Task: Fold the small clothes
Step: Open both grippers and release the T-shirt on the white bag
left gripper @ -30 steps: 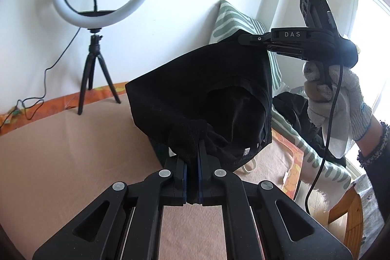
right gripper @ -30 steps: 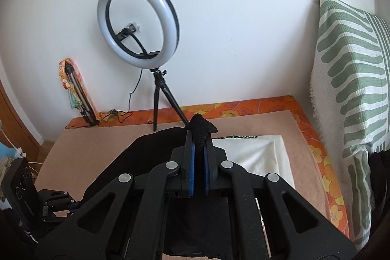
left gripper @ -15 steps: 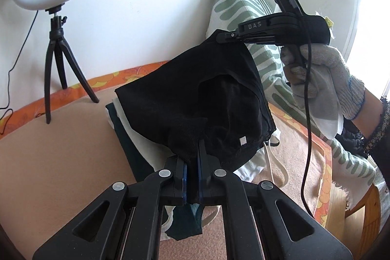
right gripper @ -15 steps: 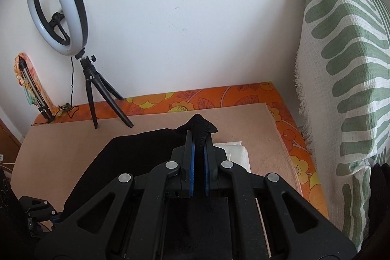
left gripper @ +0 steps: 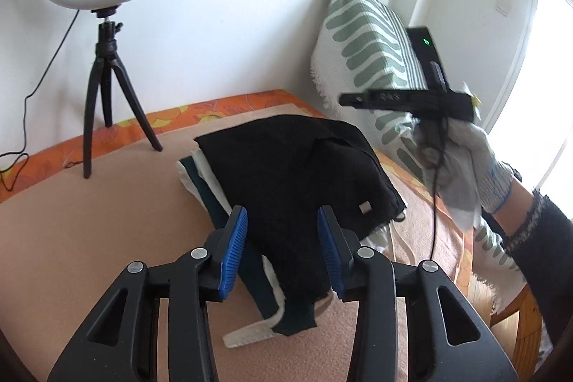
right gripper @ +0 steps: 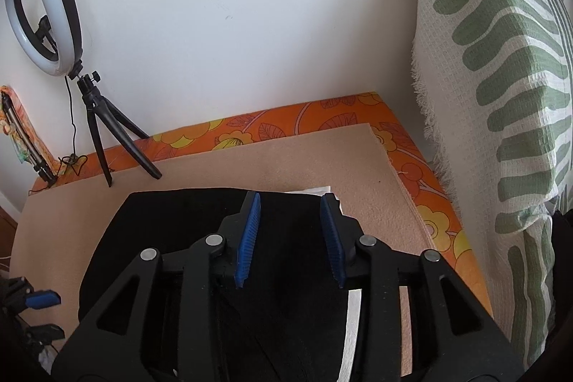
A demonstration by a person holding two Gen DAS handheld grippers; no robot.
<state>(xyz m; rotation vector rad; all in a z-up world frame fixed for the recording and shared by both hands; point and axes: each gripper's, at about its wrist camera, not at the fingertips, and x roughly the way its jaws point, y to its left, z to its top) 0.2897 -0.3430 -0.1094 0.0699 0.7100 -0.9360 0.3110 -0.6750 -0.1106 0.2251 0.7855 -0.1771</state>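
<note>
A folded black garment (left gripper: pixel 304 174) lies on top of a small stack of folded clothes, white and dark teal (left gripper: pixel 204 181), on the beige mat (left gripper: pixel 89 231). My left gripper (left gripper: pixel 283 249) is open and empty just above the garment's near edge. My right gripper (right gripper: pixel 290 238) is open and empty over the same black garment (right gripper: pixel 172 231). In the left wrist view the right gripper (left gripper: pixel 343 99) shows at the right, held in a gloved hand above the stack.
A ring light on a black tripod (left gripper: pixel 104 70) stands at the back left of the mat. A green-and-white striped cushion (left gripper: pixel 369 49) leans against the wall at the right. An orange floral cover (right gripper: pixel 322 120) borders the mat.
Both grippers held the black garment up in the air. They carried it right and down onto the stack, then both opened and let go; it now lies flat.
</note>
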